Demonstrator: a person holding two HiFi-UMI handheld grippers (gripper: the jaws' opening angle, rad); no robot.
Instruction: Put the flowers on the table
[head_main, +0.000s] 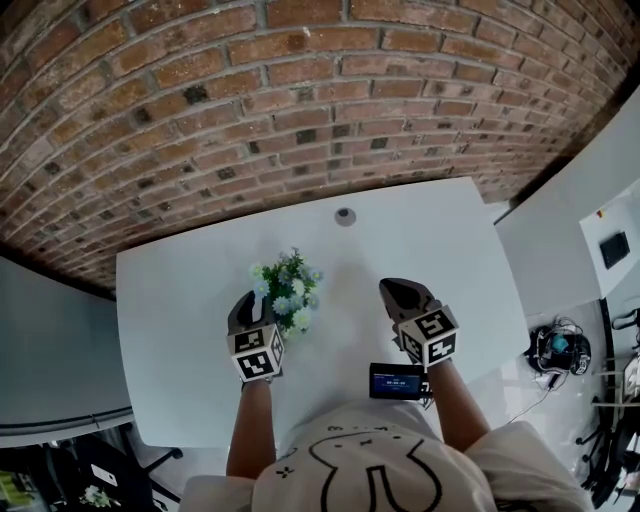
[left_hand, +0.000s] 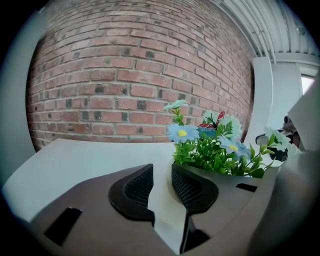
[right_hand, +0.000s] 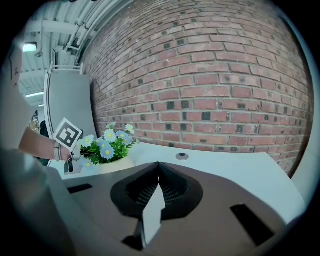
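A small pot of artificial flowers (head_main: 288, 290), blue and white blooms over green leaves, stands on the white table (head_main: 180, 330). My left gripper (head_main: 247, 300) sits just left of the pot, close beside it. In the left gripper view its jaws (left_hand: 162, 172) stand a little apart with only bare table between them, and the flowers (left_hand: 215, 145) rise just past the right jaw. My right gripper (head_main: 397, 288) hovers over the table to the right of the pot, apart from it, jaws (right_hand: 159, 167) shut on nothing. The right gripper view shows the flowers (right_hand: 107, 142) at the left.
A brick wall (head_main: 300, 100) runs behind the table. A small round grey fitting (head_main: 345, 216) sits in the tabletop near the wall. A small device with a blue screen (head_main: 396, 381) is near the front edge. White panels (head_main: 560, 220) stand at the right.
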